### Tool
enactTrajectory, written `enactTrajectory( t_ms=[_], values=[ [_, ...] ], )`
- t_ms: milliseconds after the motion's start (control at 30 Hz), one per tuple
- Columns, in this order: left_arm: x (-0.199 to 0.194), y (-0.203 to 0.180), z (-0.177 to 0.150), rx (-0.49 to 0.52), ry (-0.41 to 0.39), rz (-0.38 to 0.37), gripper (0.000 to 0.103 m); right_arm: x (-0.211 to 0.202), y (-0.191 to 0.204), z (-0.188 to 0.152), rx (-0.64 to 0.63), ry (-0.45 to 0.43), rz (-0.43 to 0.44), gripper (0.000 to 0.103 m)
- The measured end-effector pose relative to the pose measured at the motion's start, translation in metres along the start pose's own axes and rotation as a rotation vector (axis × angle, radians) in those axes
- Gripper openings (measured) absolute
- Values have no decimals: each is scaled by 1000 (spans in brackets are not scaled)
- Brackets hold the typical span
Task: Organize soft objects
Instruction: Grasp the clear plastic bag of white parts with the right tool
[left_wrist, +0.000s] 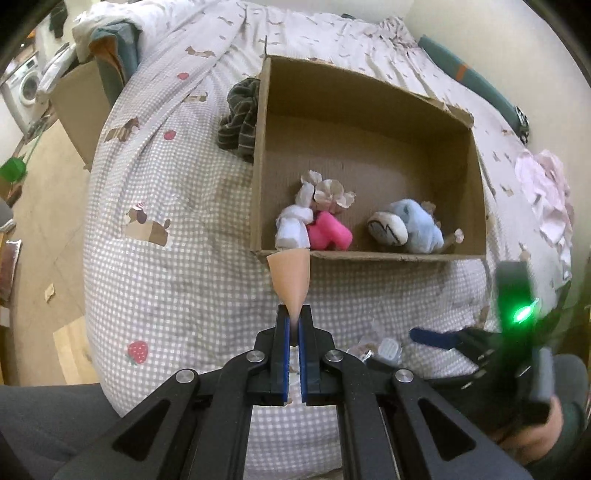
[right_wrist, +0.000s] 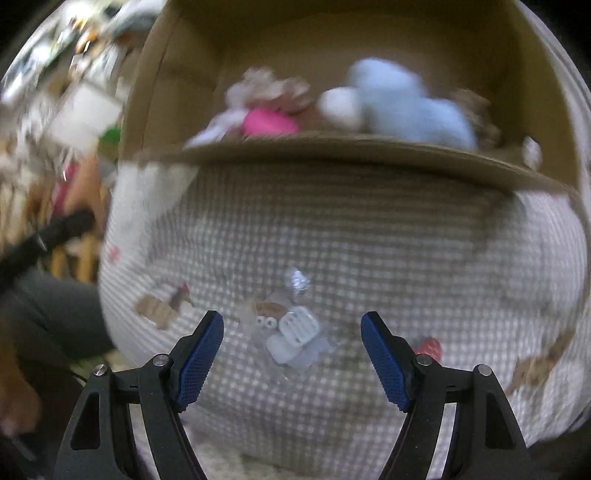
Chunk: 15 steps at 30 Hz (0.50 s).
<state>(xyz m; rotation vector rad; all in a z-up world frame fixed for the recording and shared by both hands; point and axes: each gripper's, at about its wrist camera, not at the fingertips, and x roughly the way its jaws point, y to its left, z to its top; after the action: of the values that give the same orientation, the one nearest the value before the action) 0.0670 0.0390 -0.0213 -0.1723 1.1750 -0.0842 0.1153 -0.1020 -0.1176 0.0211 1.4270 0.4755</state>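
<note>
Left wrist view shows your left gripper (left_wrist: 294, 325) with its jaws closed on the narrow tip of a peach cone-shaped soft piece (left_wrist: 289, 275), whose wide end reaches the near wall of the cardboard box (left_wrist: 369, 255) on the bed (left_wrist: 184, 229). Inside the box, along that near wall, lie a white-and-pink plush (left_wrist: 314, 225) and, to its right, a light blue plush (left_wrist: 410, 226). Near the bed's front edge, your right gripper (right_wrist: 291, 332) has its jaws spread wide on either side of a small clear packet (right_wrist: 291, 332), not touching it.
</note>
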Motion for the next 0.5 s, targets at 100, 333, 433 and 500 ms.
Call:
enactTrajectory(
  t_ms=[100,333,433,500],
  values=[
    [-2,0,2,-5,-13,3,4,19,16,1,-74,42,-49,81],
    [1,1,2,-23,0,-11,4,42,43,2,-190,67,-158,81],
    [2,0,3,-20,-1,-6,4,42,50,-1,-222,52,-178,60],
    [2,-3,2,-5,-6,3,4,41,54,-5,-232,42,-167,45]
  ],
)
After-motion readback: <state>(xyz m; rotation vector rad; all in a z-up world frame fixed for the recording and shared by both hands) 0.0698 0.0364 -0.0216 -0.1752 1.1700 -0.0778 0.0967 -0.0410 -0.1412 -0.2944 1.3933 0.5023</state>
